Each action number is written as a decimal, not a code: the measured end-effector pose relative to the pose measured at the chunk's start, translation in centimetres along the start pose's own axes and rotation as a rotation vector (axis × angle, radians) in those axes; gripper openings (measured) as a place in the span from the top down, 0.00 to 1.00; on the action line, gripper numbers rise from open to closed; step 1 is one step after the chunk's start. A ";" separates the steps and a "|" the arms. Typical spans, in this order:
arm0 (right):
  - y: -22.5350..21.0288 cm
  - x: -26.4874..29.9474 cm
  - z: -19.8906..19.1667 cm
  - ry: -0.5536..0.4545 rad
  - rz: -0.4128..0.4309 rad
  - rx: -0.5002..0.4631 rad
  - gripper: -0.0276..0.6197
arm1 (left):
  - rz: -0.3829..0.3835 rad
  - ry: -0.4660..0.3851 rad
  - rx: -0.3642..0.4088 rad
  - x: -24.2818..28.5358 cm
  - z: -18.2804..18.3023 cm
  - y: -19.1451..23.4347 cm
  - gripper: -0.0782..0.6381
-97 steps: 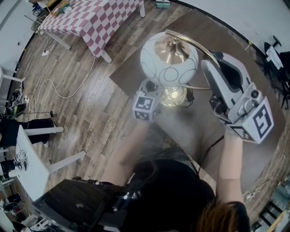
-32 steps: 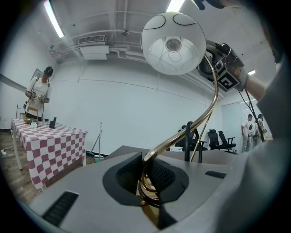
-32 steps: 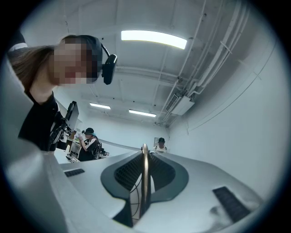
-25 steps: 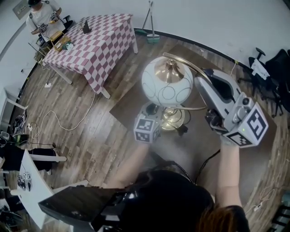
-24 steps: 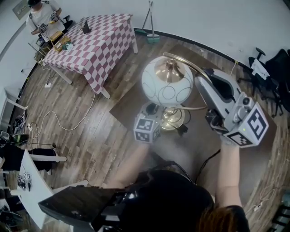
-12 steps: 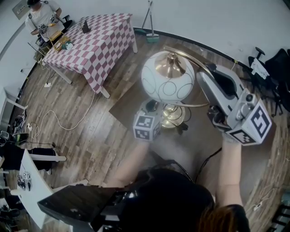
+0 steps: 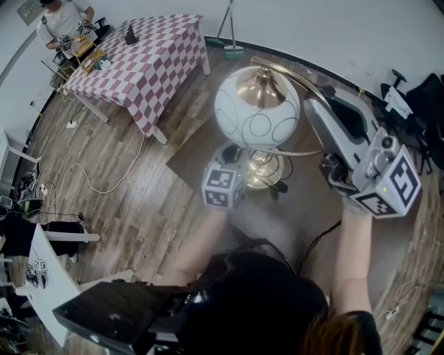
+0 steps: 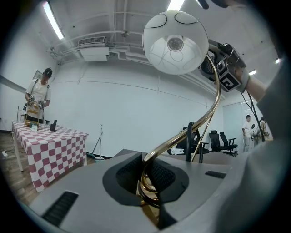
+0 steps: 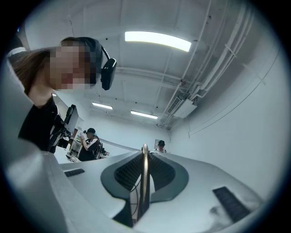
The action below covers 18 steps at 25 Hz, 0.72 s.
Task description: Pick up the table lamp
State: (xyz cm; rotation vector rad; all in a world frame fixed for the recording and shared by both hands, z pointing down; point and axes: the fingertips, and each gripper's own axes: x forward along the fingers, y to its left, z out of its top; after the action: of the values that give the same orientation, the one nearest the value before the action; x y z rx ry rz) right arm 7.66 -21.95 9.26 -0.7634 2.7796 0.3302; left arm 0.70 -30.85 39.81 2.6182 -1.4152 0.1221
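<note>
The table lamp has a white glass globe (image 7: pixel 258 111), a curved brass arm (image 7: pixel 295 78) and a brass base (image 7: pixel 262 170). My left gripper (image 7: pixel 234 159) reaches in under the globe, its marker cube nearest me. In the left gripper view the left gripper (image 8: pixel 150 182) is shut on the brass stem (image 8: pixel 182 136), with the globe (image 8: pixel 176 41) overhead. My right gripper (image 7: pixel 320 97) is at the arc on the right. In the right gripper view the right gripper (image 9: pixel 144 179) is shut on the thin brass arm (image 9: pixel 144 159). The base hangs over a dark brown surface (image 7: pixel 201 139).
A black cord (image 7: pixel 319 239) trails from the lamp toward me. A red-checked table (image 7: pixel 146 52) stands at the upper left with a person (image 7: pixel 59 17) beside it. Office chairs (image 7: pixel 423 97) are at the right, a white desk (image 7: pixel 41 256) and floor cables (image 7: pixel 97 184) at the left.
The lamp and both grippers have drifted slightly up the head view, and the globe looks a little larger. Both grips are unchanged.
</note>
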 end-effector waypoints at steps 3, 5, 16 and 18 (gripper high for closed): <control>0.2 0.2 0.2 -0.006 0.004 0.001 0.89 | 0.001 -0.002 -0.005 -0.2 0.3 0.0 0.85; 0.4 0.4 0.3 -0.008 0.008 0.000 0.89 | 0.005 -0.003 -0.006 -0.4 0.4 0.2 0.85; 2.7 -0.7 1.3 -0.015 0.025 -0.003 0.89 | 0.035 -0.013 -0.009 -2.8 0.4 -0.8 0.85; 3.6 -1.4 1.5 -0.015 0.027 -0.001 0.89 | 0.039 -0.010 -0.011 -3.7 0.0 -1.5 0.85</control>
State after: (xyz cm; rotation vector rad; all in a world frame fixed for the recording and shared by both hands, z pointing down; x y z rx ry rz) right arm 7.16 -17.88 8.78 -0.7207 2.7786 0.3408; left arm -0.12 -26.98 39.07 2.5861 -1.4667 0.1060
